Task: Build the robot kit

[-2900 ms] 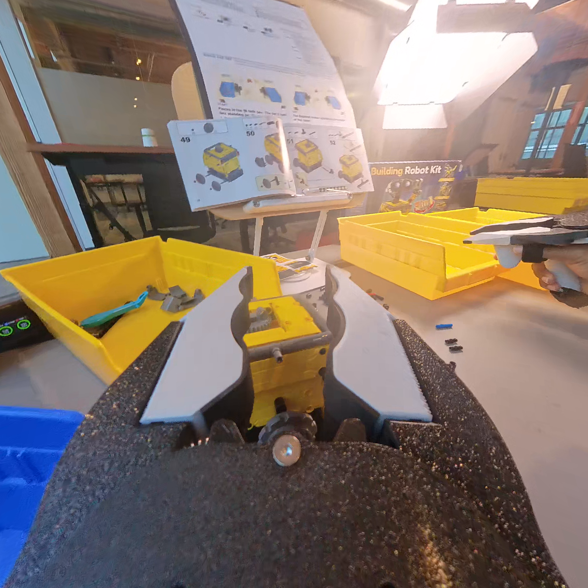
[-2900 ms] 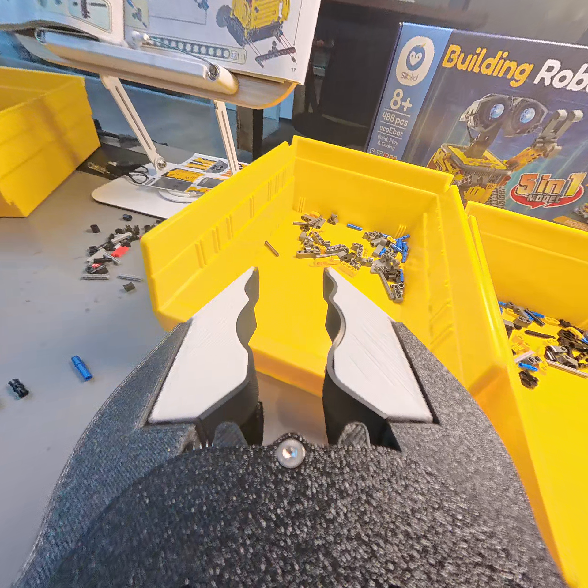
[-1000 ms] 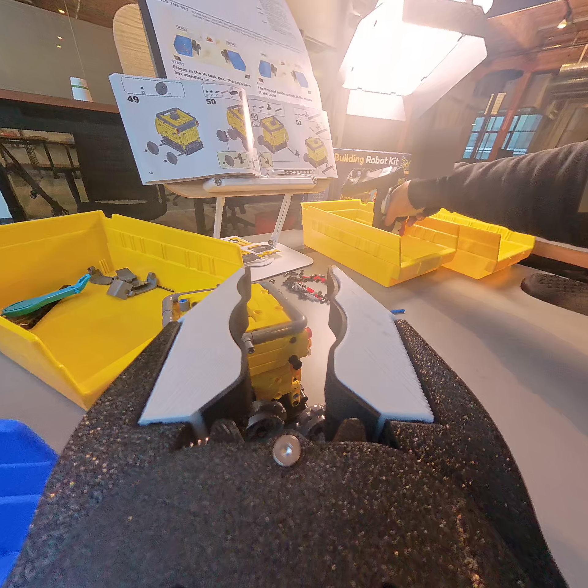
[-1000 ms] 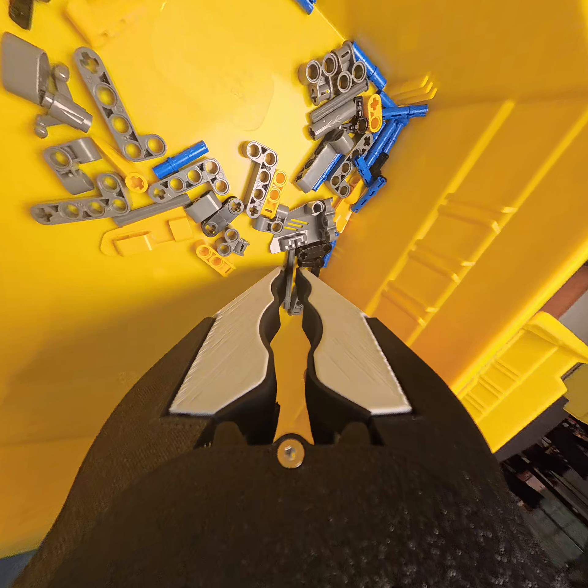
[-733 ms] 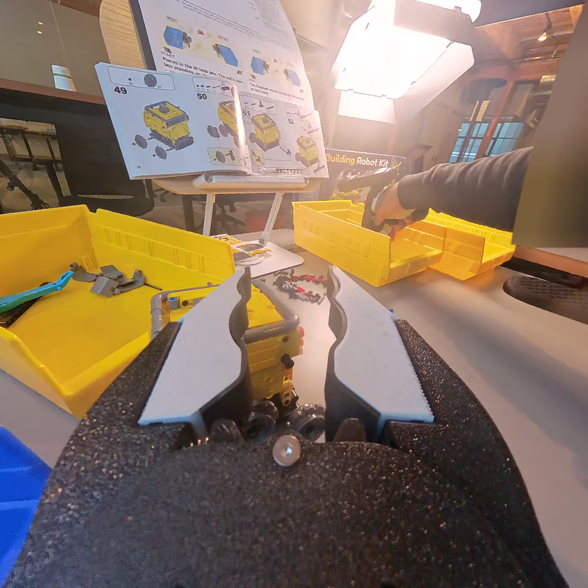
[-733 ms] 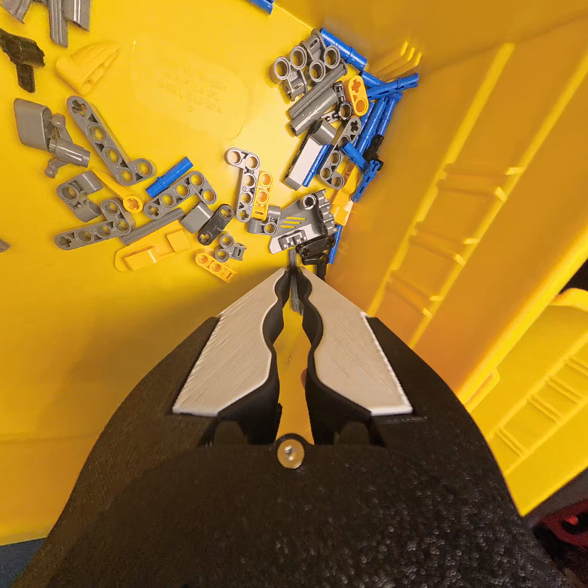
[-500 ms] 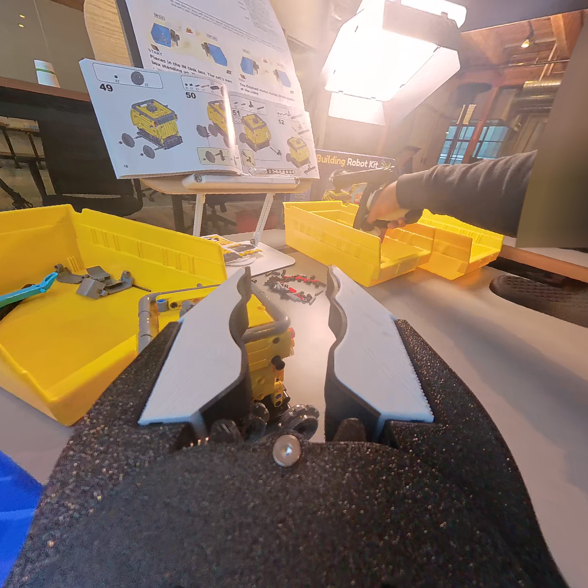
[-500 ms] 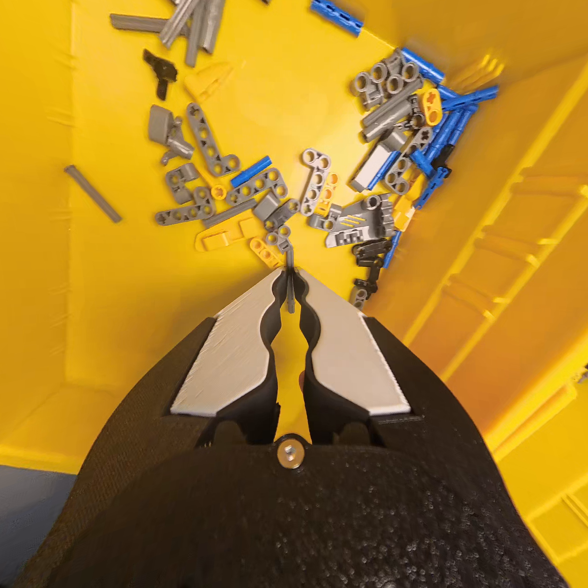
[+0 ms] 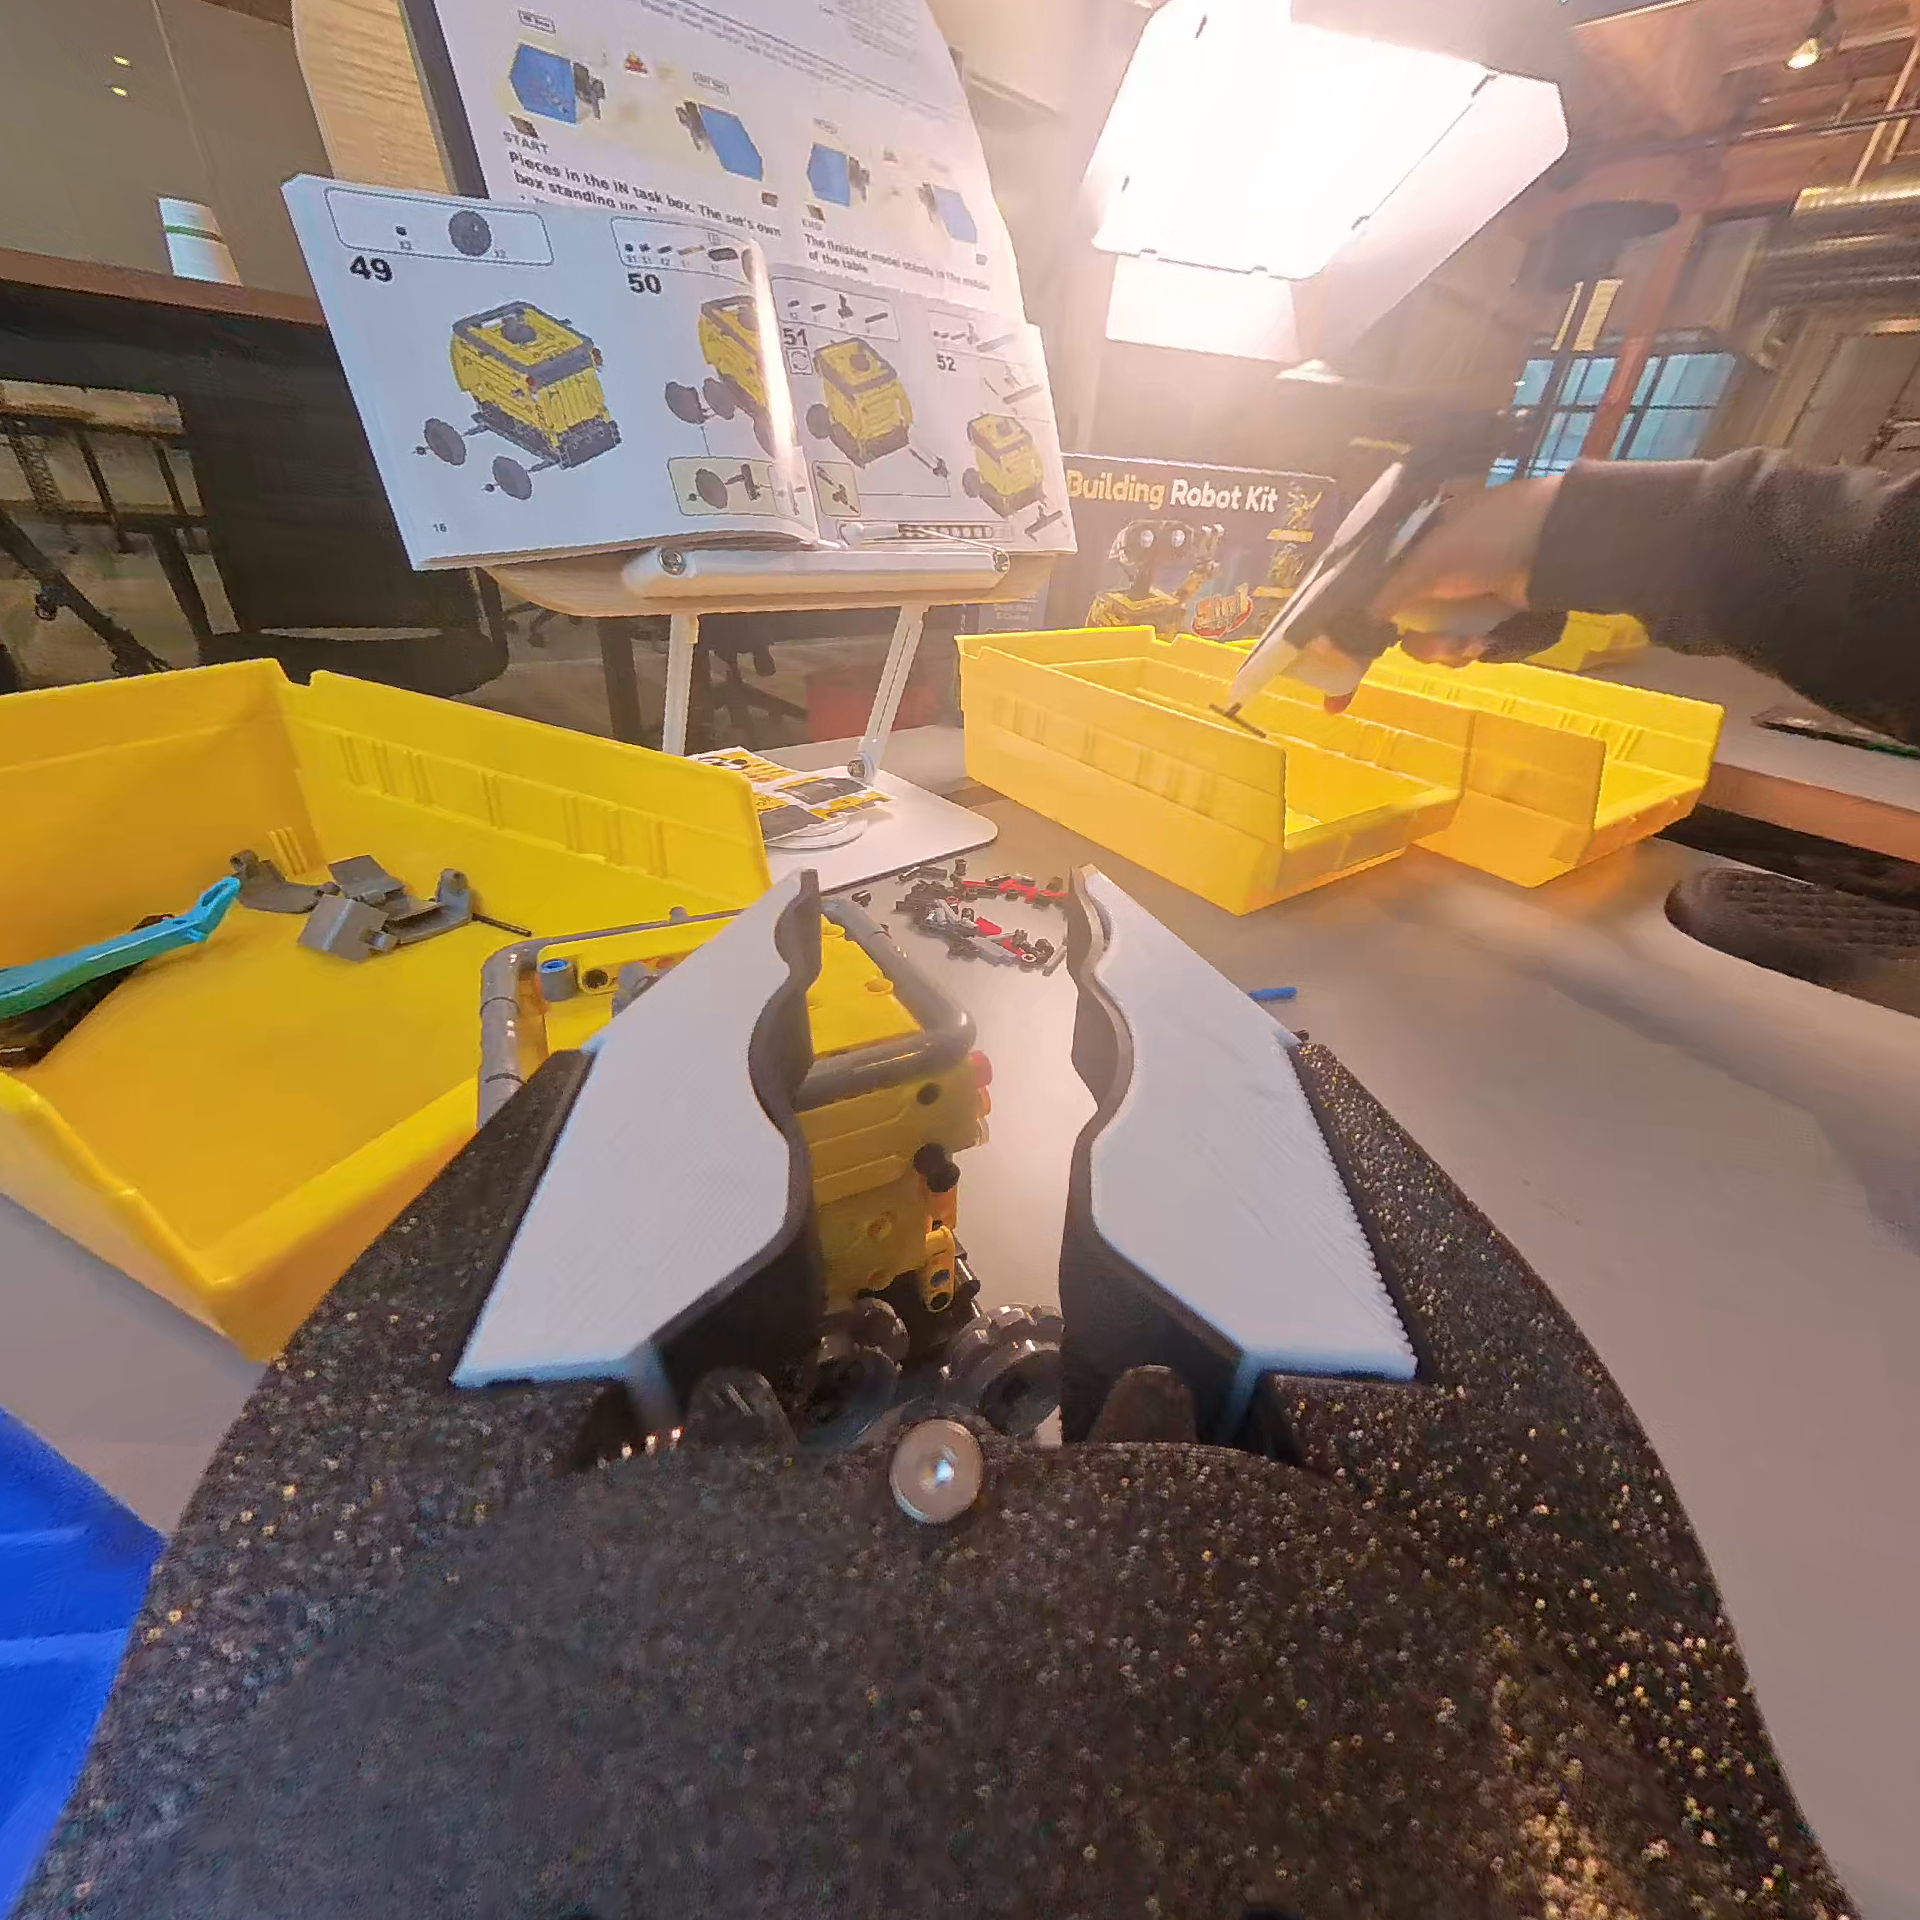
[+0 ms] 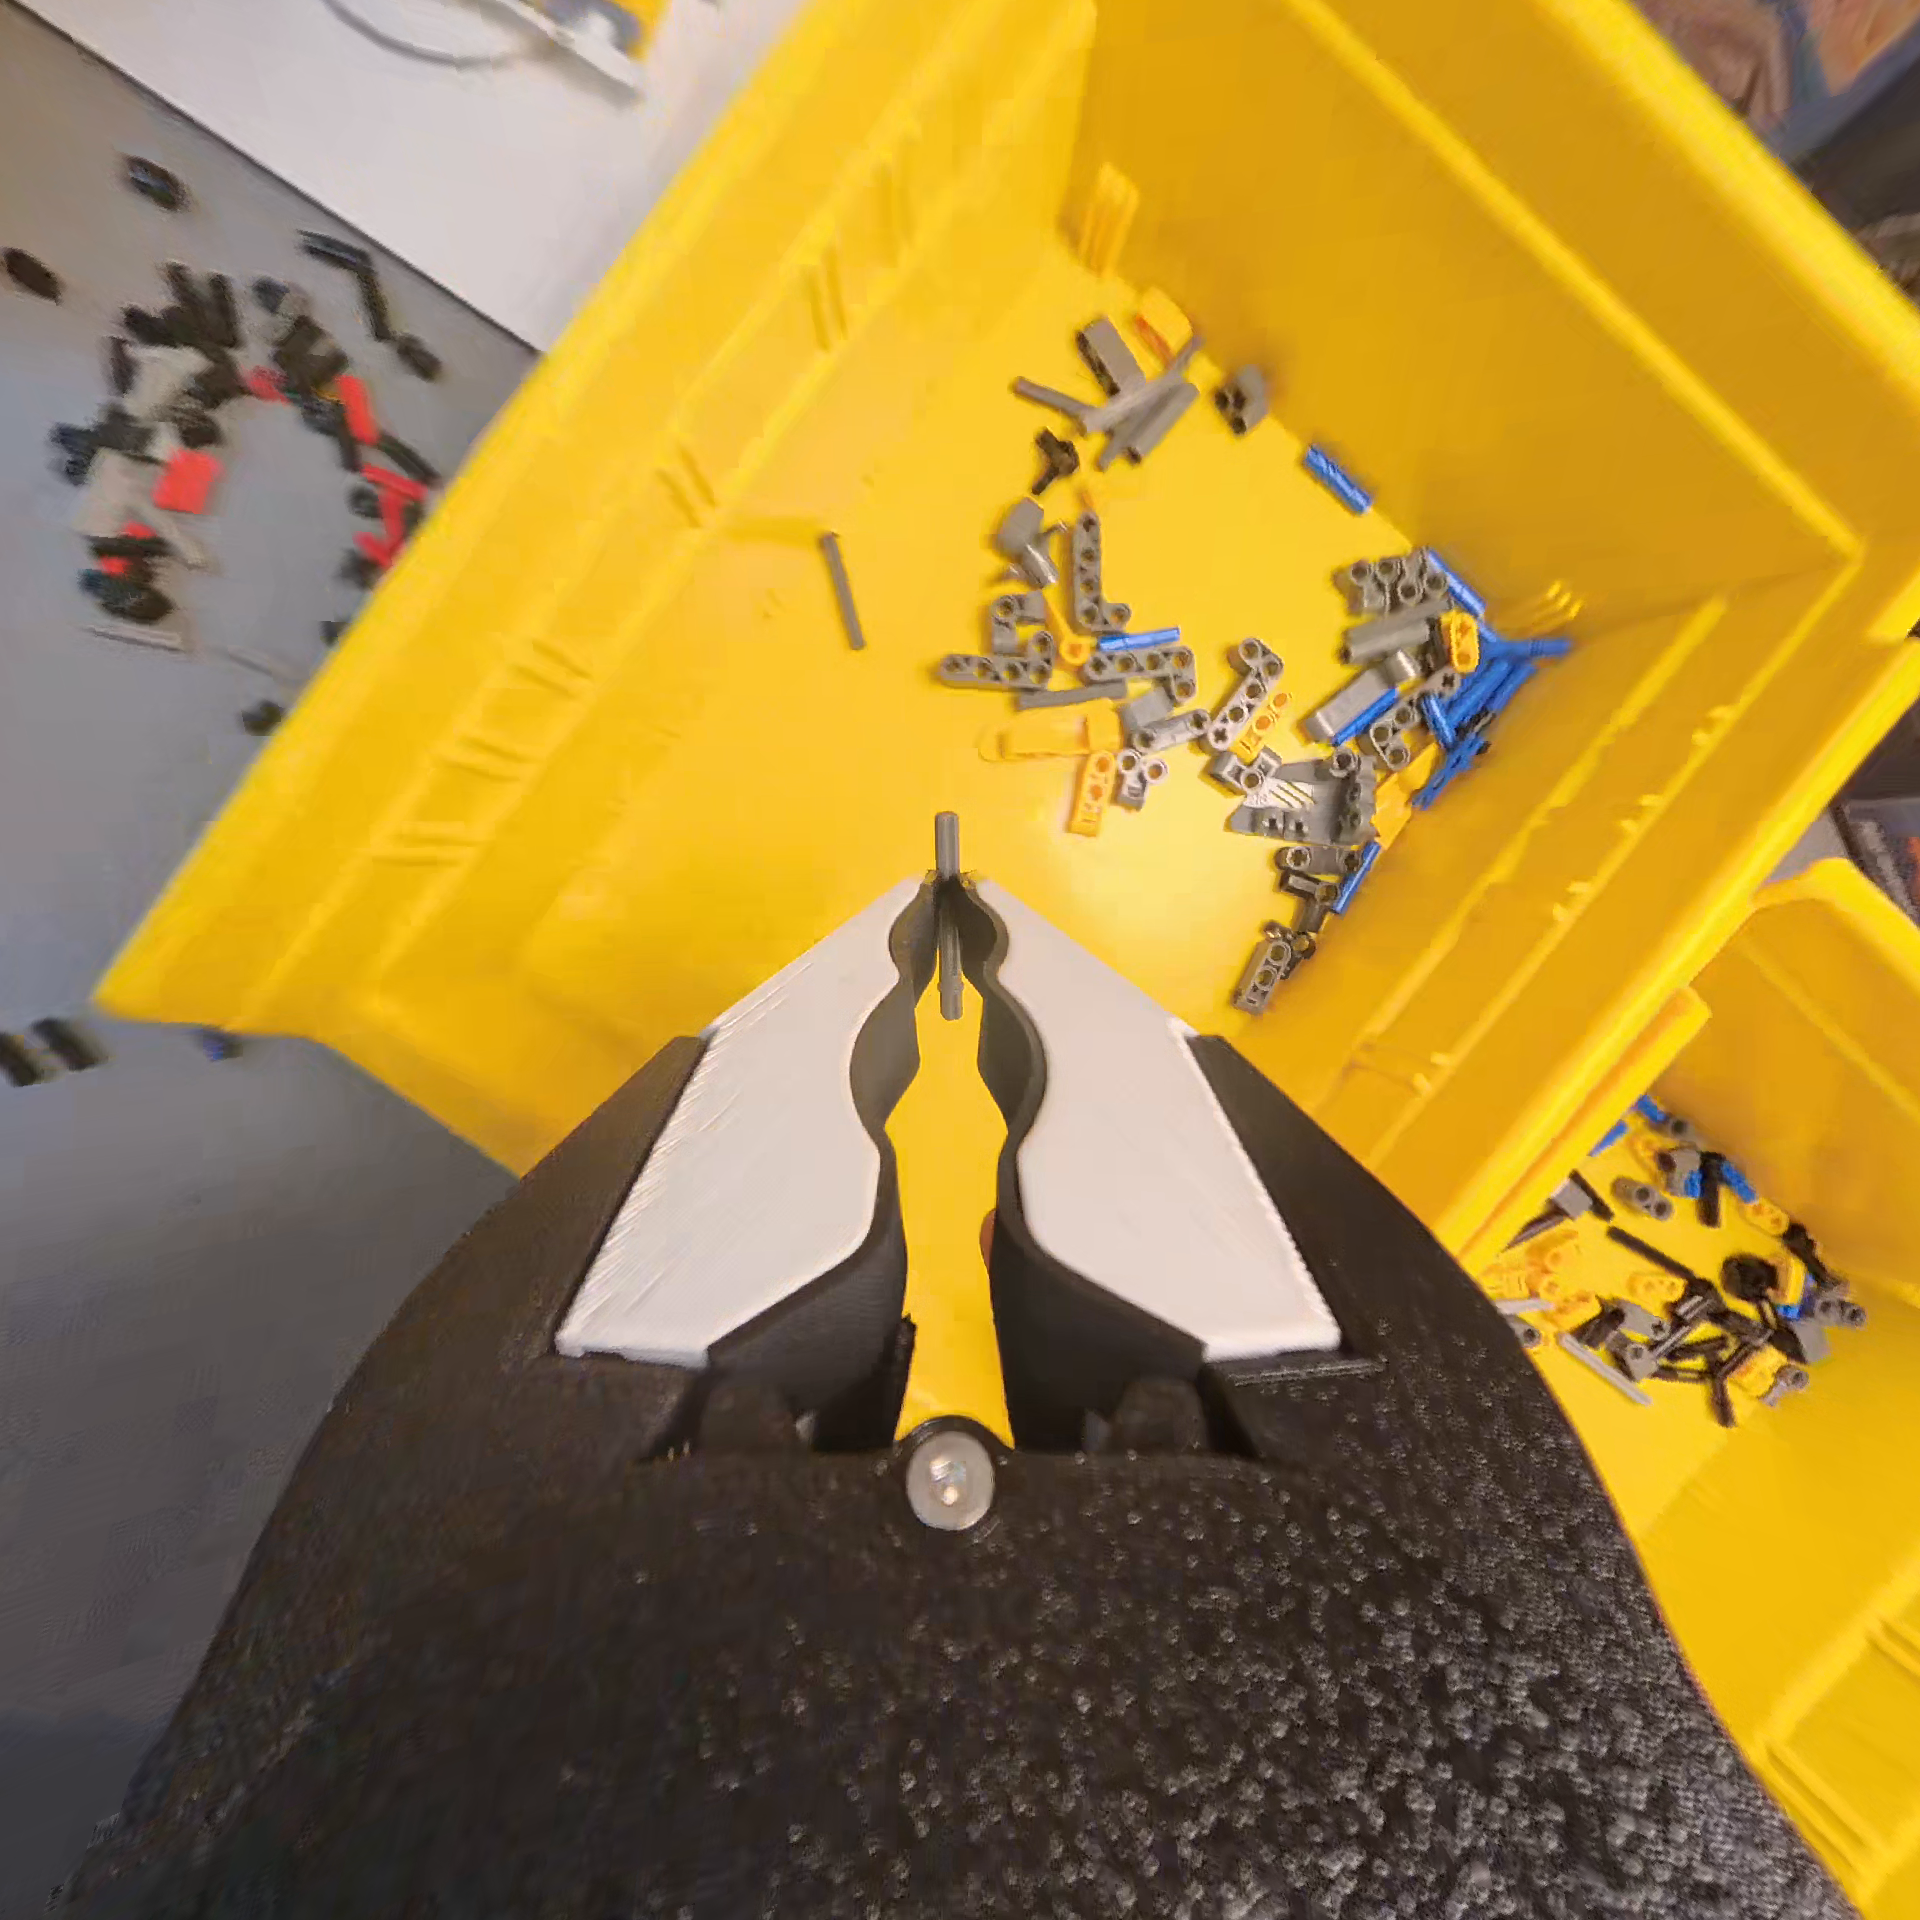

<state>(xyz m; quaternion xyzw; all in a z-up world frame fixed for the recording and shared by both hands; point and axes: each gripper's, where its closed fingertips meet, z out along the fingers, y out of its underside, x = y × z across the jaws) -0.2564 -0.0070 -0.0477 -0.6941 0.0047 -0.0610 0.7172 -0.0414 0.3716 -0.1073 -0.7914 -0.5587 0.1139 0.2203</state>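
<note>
Right gripper [image 10: 948,883] pinched tight on a thin grey plastic axle pin [image 10: 947,914], up over a yellow plastic bin [image 10: 582,665] of loose grey and blue pieces [image 10: 1288,686]. Left gripper [image 9: 935,914] spread wide around a yellow brick-built vehicle model [image 9: 883,1101] on the grey surface [image 9: 1507,1091], right finger clear of it, left finger possibly touching, can't tell.

An open instruction booklet [image 9: 665,384] rests on a stand – behind it a kit box [image 9: 1174,540], beside yellow bins [image 9: 1195,769]
</note>
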